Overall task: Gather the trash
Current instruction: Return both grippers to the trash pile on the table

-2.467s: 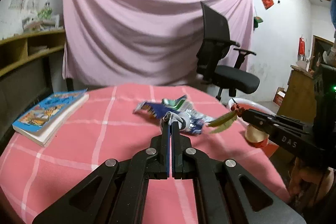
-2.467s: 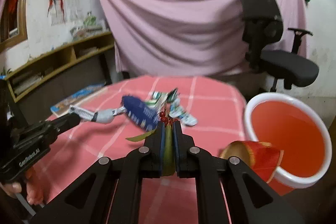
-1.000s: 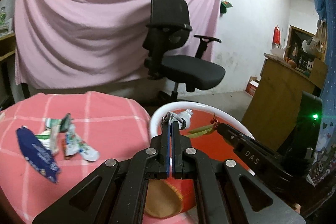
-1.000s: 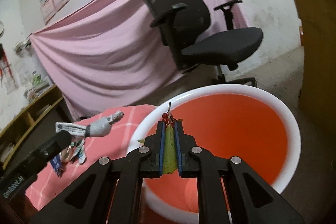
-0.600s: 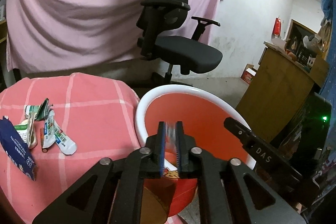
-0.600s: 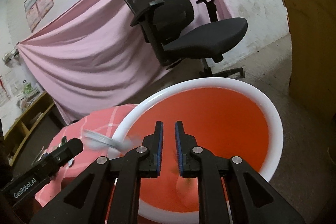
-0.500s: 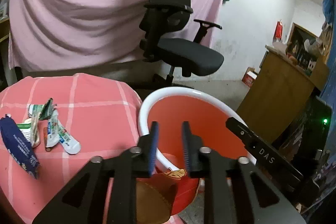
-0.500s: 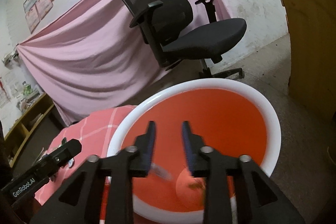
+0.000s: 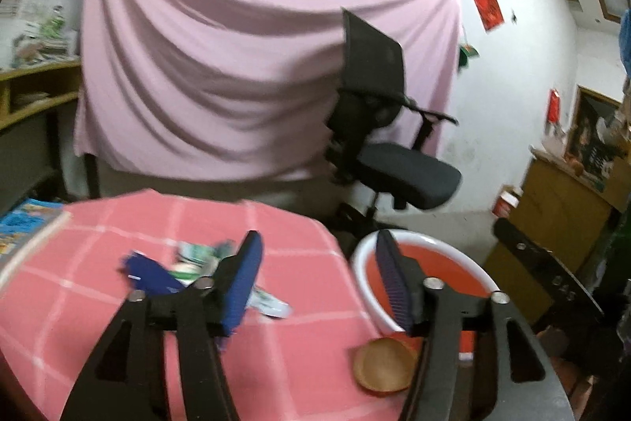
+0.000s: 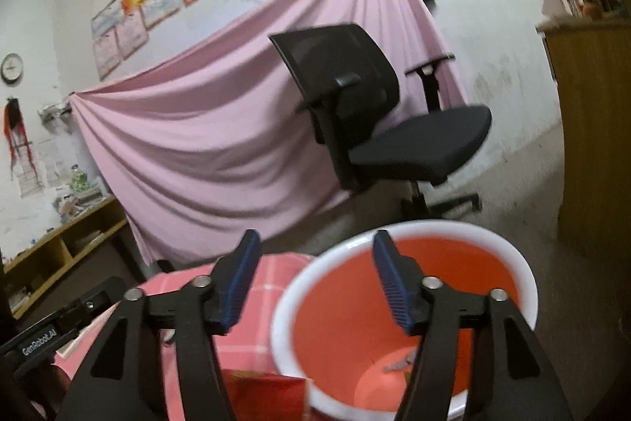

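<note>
above the red bin (image 10: 402, 287) my right gripper (image 10: 315, 279) is spread wide and empty, where a second ago it pinched the leafy sprig; scraps now lie at the bin's bottom. left of the bin, my left gripper (image 9: 319, 275) has opened too, over the wrappers (image 9: 189, 263) left on the pink tablecloth (image 9: 307, 342).

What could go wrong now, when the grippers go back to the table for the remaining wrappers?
1. The round brown paper cup lies on its side at the edge of the pink checked tablecloth, beside the red bucket with white rim; a passing arm might knock it to the floor.
2. The blue wrapper and the white-green wrappers overlap, so the open left gripper may pinch only one, or drag the cloth.
</note>
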Motion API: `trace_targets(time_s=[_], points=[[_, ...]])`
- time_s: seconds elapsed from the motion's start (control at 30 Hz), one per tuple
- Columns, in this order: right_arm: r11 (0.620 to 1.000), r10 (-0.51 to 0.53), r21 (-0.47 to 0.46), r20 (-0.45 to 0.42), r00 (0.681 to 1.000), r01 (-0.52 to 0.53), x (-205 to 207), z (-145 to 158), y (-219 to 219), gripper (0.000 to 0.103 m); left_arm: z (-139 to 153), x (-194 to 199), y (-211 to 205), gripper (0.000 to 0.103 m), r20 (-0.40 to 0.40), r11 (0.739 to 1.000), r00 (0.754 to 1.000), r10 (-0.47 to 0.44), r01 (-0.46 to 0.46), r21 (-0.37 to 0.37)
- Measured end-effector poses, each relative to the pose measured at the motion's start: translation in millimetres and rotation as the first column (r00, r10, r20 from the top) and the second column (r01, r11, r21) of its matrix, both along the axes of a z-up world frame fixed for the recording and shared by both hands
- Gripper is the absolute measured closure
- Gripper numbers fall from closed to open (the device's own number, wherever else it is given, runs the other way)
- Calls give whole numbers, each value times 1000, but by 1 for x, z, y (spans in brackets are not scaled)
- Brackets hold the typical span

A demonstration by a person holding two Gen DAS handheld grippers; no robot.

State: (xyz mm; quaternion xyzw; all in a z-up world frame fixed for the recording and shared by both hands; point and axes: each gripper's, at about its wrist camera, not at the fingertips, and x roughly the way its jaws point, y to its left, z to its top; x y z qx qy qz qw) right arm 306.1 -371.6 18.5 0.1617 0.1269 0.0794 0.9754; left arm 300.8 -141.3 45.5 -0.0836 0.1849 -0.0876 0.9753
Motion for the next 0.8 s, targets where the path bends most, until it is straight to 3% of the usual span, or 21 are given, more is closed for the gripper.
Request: trace_targets(time_s=[0.07,0.13,0.17,0.2,0.23,0.33,0.5,0.8], points=[[1000,7,-8,37,999,-7,-3,5,10,22,3,-9,18,38,33,999,998,44,-44,1],[1000,17,-25,63,998,-15,-5,9,22,19,5,-17,36,14,61,996,994,89,-89,0],[999,22,-31,72,997,-19,-6,11,27,17,5,-22,45,9,82,993,990,115,-115,-4],[999,25,-37,83,996,-22,-6,12,33,8,6,-29,56,2,114,988,981,154,-154,-12],[999,25,-41,97,995,-21,-8,13,38,0,5,-33,66,2,139,983,974,182,-180,-23],[998,28,-62,132,991,-19,-12,16,53,0,1,-40,93,2,166,966,952,258,-256,-36],[995,60,-87,164,985,-47,-13,20,83,0,-3,-48,128,2,175,951,935,309,-306,-42],[977,145,-177,121,982,-122,0,11,138,0,-16,-49,169,2,142,944,934,329,-327,-35]])
